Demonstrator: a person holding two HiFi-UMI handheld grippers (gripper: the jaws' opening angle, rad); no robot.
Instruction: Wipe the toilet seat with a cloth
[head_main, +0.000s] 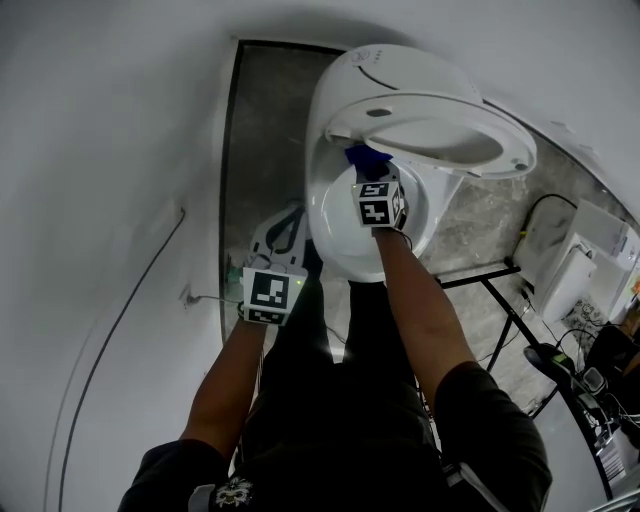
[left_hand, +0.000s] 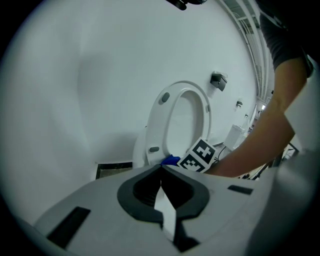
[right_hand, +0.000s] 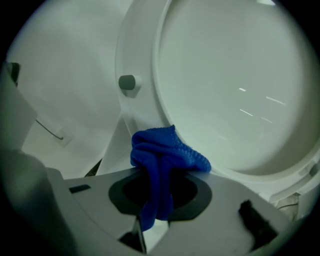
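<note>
the right tool (right_hand: 156, 197) grips a blue cloth (right_hand: 167, 150), bunched at the raised toilet seat (right_hand: 142, 60)'s lower rim. the left tool (left_hand: 161, 192) is clenched empty beside the bowl (head_main: 335, 230).

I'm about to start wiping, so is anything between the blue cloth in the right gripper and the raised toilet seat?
Nothing visible does. The right gripper is shut on the blue cloth, whose bunched end sits right by the rim of the raised toilet seat.

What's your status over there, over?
Left gripper: jaws shut, empty. Right gripper: jaws shut on blue cloth, by raised toilet seat. Nothing in the way.
</note>
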